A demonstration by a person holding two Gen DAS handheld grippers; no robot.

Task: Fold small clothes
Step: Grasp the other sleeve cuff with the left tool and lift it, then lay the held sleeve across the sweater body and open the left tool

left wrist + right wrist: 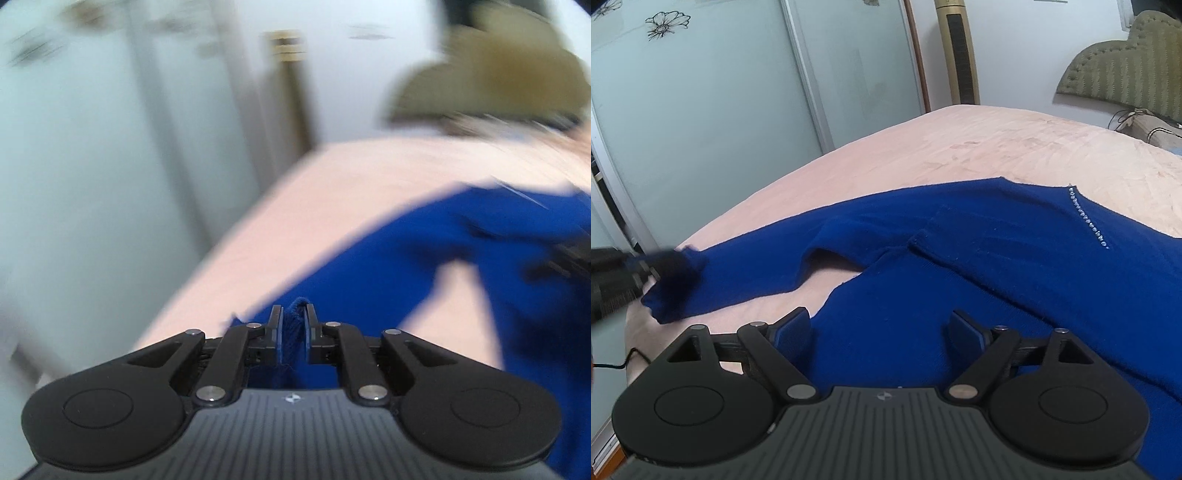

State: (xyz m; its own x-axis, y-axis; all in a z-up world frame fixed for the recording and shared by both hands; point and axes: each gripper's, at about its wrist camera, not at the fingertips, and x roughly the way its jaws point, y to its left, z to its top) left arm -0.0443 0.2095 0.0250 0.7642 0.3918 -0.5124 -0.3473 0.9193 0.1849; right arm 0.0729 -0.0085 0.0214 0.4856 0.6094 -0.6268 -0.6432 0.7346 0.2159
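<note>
A blue knit sweater (pixel 979 258) with a line of small beads near its neck lies spread on a pink bed (pixel 960 147). Its long sleeve (pixel 757 266) stretches to the left, where my left gripper (pixel 646 271) holds the cuff, blurred in the right wrist view. In the left wrist view, which is smeared by motion, my left gripper (pixel 294 325) is shut on a fold of the blue sleeve cuff (pixel 293 314), and the sweater (pixel 424 258) trails off to the right. My right gripper (pixel 881 328) hovers open over the sweater's lower body, nothing between its fingers.
Frosted sliding doors (pixel 701 110) with flower prints stand left of the bed. A tall gold tower fan (pixel 958 51) stands behind the bed's far corner. A green padded headboard (pixel 1123 70) and a pillow (pixel 1148 127) are at the right. A black cable (pixel 620 363) hangs at the bed's near left edge.
</note>
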